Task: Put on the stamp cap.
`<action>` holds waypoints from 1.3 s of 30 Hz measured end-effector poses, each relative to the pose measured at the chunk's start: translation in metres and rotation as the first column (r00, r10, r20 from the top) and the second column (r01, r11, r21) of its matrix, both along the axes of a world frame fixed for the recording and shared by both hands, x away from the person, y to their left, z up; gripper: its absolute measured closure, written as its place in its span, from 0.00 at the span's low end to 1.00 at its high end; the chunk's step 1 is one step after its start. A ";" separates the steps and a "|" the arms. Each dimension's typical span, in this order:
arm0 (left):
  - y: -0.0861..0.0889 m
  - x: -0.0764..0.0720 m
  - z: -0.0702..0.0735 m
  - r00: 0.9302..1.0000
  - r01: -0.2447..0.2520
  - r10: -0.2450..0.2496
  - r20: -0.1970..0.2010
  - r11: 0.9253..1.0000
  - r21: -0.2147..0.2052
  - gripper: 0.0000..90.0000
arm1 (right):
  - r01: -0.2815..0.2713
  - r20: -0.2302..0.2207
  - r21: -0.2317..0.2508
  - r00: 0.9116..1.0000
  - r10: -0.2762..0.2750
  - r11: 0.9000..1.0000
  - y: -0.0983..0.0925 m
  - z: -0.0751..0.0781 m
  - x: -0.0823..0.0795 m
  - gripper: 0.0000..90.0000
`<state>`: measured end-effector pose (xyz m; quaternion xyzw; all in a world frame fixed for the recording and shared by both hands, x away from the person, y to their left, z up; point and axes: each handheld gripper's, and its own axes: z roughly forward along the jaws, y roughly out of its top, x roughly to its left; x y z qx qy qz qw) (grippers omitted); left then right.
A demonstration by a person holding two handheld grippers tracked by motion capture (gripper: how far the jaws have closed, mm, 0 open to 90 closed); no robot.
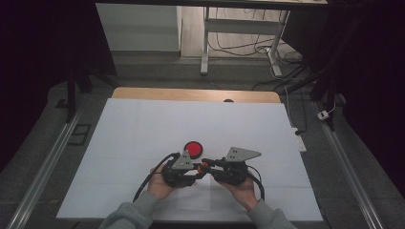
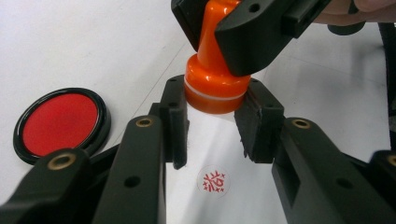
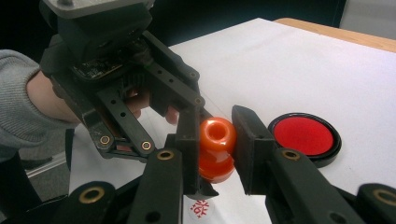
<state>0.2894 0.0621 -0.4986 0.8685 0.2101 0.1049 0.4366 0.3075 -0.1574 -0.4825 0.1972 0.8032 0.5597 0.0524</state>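
My left tongs (image 2: 211, 128) pinch the wide base of the glossy orange plastic stamp (image 2: 212, 81) between their two black pads, one pad on each side of the round foot, pressed in as far as the stamp lets them. My right tongs (image 3: 212, 147) come at the same stamp from the other side and clamp its narrower knob-like top between their own pads. So both pairs are closed on the one orange stamp, which hangs in the air between my hands, just above the sheet and tilted.

Directly under the stamp, on the white paper sheet (image 1: 143, 124) that covers the table, lies a small round red print with a snowflake-like pattern (image 2: 213, 181); the stamp does not touch it. In the right gripper view the same print peeks out below my near jaw, partly cut off.

Seen from the high view, my left hand (image 1: 160, 183) and right hand (image 1: 241, 188) sit close together near the front edge of the sheet, grey sleeves at the bottom, the two tongs meeting tip to tip.

Just beyond the tongs, a little toward my left, rests the round red ink pad in its shallow black dish (image 1: 193, 148), flat on the sheet and apart from the stamp. Farther off, the light wooden edge of the table (image 1: 196, 94) shows past the sheet.
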 end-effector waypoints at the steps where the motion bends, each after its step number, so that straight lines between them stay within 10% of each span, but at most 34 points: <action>1: 0.000 0.000 0.000 1.000 0.000 0.000 0.001 1.000 0.000 0.73 | 0.000 0.001 0.000 1.000 0.000 1.000 0.000 0.000 0.000 0.80; 39: -0.003 -0.008 0.004 0.999 -0.020 0.019 0.045 1.000 0.023 0.73 | -0.010 0.021 0.039 1.000 0.010 0.999 -0.002 -0.004 -0.004 0.81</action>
